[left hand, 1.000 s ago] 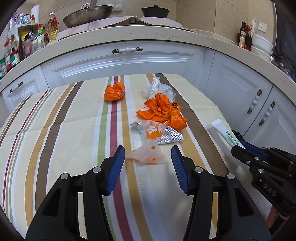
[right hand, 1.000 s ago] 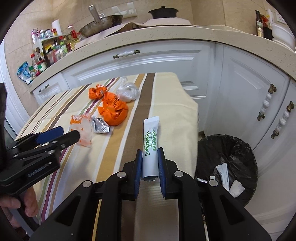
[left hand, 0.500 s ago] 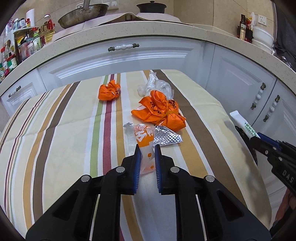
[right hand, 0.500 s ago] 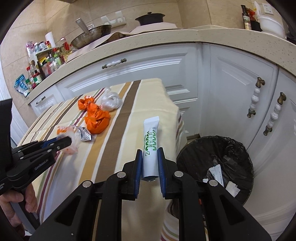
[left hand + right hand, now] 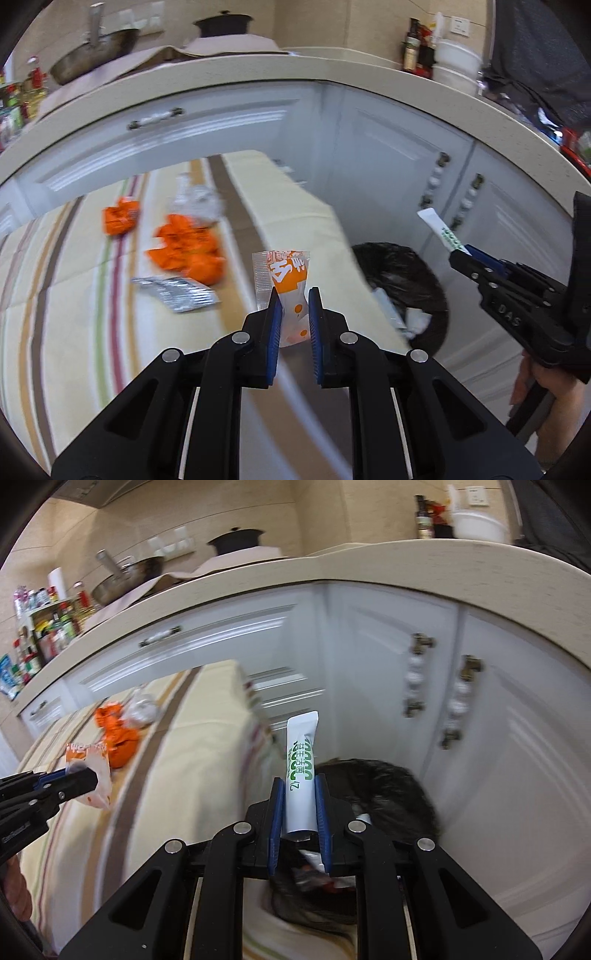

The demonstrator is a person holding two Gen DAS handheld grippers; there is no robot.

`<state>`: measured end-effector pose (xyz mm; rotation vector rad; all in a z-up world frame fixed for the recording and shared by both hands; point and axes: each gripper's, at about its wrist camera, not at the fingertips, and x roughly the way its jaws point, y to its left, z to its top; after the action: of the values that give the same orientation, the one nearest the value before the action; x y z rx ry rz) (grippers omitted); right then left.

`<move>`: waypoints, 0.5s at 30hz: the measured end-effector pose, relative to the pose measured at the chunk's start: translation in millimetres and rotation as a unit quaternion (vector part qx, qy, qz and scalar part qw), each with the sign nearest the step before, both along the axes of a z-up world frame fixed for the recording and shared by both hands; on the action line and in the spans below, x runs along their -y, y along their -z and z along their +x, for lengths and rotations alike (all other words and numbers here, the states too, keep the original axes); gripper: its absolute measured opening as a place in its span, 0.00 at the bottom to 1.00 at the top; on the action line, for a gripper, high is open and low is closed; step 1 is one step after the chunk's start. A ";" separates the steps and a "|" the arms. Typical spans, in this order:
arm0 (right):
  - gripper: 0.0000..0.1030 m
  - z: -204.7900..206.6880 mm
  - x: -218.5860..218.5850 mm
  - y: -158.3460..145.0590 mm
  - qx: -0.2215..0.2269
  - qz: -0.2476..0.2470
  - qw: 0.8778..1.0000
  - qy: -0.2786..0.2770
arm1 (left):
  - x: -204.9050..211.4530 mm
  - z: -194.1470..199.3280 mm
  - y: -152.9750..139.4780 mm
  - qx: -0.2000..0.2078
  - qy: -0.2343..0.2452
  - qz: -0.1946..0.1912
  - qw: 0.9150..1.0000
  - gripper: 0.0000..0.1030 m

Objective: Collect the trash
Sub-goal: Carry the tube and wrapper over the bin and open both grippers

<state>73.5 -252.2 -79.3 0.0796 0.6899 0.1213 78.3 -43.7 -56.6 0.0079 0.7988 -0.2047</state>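
Note:
My left gripper [image 5: 294, 295] is shut on an orange-and-clear snack wrapper [image 5: 290, 271], held up over the right edge of the striped table [image 5: 288, 210]. My right gripper [image 5: 298, 780] is shut on a white tube with green print [image 5: 301, 746], which sticks up above the black-lined trash bin [image 5: 388, 779]. In the left wrist view, the right gripper [image 5: 461, 255] and tube [image 5: 439, 229] hang to the right of the bin [image 5: 399, 269]. In the right wrist view, the left gripper [image 5: 79, 778] holds the wrapper [image 5: 92, 762] at the left.
On the table lie a crumpled orange bag [image 5: 188, 247], a smaller orange crumple [image 5: 120, 219], a silver foil wrapper [image 5: 177, 293] and clear plastic [image 5: 199, 203]. White cabinets [image 5: 388, 155] and a curved counter [image 5: 332, 79] stand behind. A person's hand [image 5: 546, 384] grips the right tool.
The left gripper closed on the orange wrapper, lifted it and swung right toward the bin. The right gripper carried the tube off the table edge to above the bin.

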 end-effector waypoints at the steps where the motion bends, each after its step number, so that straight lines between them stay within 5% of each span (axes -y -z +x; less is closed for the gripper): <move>1: 0.17 0.9 5.2 0.5 0.000 -0.001 1.000 0.006 | 12.4 4.2 0.7 -0.005 0.015 -0.006 1.000 0.14; 13: 0.17 10.3 53.8 21.6 -0.013 -0.001 0.999 0.051 | 109.5 44.8 25.1 -0.027 0.078 0.006 0.997 0.14; 15: 0.20 16.1 58.3 28.7 -0.019 0.001 0.999 0.051 | 122.7 53.5 31.7 -0.031 0.082 0.017 0.996 0.22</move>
<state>89.6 -310.6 -108.0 0.1182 0.7228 0.0225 131.8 -166.4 -88.3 0.0994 0.8635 -0.3480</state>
